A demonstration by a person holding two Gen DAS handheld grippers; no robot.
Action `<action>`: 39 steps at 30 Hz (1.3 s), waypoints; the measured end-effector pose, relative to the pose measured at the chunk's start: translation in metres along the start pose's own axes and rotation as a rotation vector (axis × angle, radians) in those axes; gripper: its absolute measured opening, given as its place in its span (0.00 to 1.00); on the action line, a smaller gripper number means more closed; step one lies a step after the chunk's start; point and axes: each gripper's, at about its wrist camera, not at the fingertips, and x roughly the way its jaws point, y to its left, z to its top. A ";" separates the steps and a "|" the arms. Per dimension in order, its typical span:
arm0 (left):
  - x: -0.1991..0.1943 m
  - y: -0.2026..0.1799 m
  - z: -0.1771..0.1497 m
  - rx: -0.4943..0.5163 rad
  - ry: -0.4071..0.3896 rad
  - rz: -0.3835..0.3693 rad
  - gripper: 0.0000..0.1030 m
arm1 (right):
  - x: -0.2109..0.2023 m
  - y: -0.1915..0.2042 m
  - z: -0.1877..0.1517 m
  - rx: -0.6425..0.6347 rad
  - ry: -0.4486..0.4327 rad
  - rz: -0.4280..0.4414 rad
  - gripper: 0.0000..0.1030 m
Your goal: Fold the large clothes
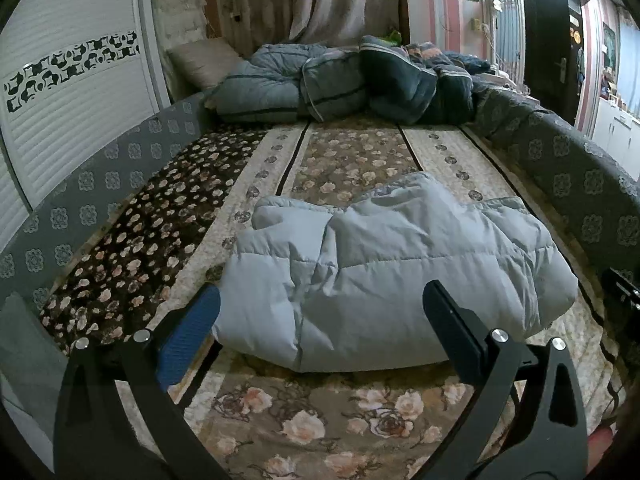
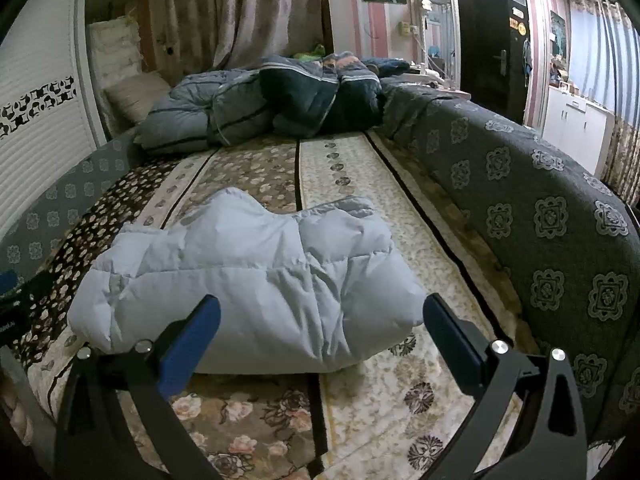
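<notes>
A light blue puffer jacket (image 1: 392, 272) lies folded into a thick bundle on the floral bedspread (image 1: 348, 160). It also shows in the right wrist view (image 2: 248, 280). My left gripper (image 1: 322, 316) is open and empty, its fingers just short of the jacket's near edge. My right gripper (image 2: 322, 328) is open and empty too, over the jacket's near right corner. The right gripper's body shows at the right edge of the left wrist view (image 1: 624, 292), and the left gripper's at the left edge of the right wrist view (image 2: 12, 300).
Rumpled dark blue quilts (image 1: 340, 80) and a pillow (image 1: 200, 60) lie at the head of the bed. A grey patterned cover (image 2: 540, 220) rises along the right side. A white wardrobe (image 1: 68, 100) stands at left, a dark door (image 2: 488, 48) at back right.
</notes>
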 end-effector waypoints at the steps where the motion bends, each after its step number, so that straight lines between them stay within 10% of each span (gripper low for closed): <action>1: 0.000 0.000 0.000 0.001 0.002 0.000 0.97 | 0.001 0.000 0.000 -0.002 0.002 0.000 0.98; 39: 0.011 0.001 0.001 0.020 0.009 -0.021 0.97 | 0.008 -0.001 -0.002 -0.004 0.018 -0.009 0.98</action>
